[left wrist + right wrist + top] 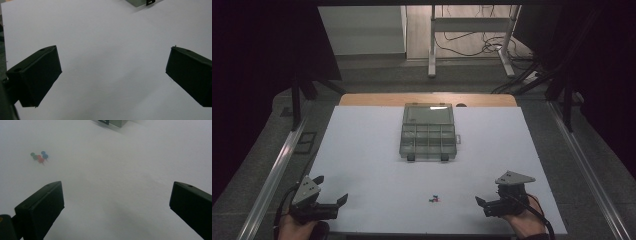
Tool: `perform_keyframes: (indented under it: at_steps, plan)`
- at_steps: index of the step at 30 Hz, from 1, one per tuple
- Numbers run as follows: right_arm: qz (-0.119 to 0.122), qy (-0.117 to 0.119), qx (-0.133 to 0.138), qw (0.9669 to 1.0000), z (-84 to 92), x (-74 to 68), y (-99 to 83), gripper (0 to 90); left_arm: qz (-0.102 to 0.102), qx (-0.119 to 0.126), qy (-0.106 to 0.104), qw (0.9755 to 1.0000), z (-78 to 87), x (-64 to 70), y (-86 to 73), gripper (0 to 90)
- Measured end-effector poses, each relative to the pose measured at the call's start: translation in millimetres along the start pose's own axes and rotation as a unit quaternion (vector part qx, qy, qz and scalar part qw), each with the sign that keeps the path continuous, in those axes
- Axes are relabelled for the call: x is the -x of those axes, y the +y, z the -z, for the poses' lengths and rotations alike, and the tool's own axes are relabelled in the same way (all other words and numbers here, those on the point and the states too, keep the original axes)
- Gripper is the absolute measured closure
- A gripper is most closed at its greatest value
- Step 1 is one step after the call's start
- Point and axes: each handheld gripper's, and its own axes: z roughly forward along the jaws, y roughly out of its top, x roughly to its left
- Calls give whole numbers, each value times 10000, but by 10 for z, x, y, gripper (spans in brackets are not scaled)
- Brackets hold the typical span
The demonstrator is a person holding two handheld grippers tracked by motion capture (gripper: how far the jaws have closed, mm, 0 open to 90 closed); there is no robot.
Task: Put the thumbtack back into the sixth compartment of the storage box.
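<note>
We hold the left tool [331,192] and right tool [483,203] spread, empty, at the table's [362,150] near corners. Pushpins [434,199] lie between them by the near edge; the compartment box [428,132] sits mid-table, probably their destination.

coloured push pins [434,199], clustered near organizer box [428,133]
</note>
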Motion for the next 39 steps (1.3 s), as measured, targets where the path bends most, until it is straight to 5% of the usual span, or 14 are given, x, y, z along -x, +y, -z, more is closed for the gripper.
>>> perform_keyframes:
  at_steps: [22, 39]
  plan:
    - [301, 356, -214, 9987, -282, -185, 378, 0, -31, -25, -27, 10000, -4, 1, 1, 5]
    - [461, 389, -538, 9967, -529, -325, 605, 0, -35, -23, -23, 10000, -6, 2, 1, 5]
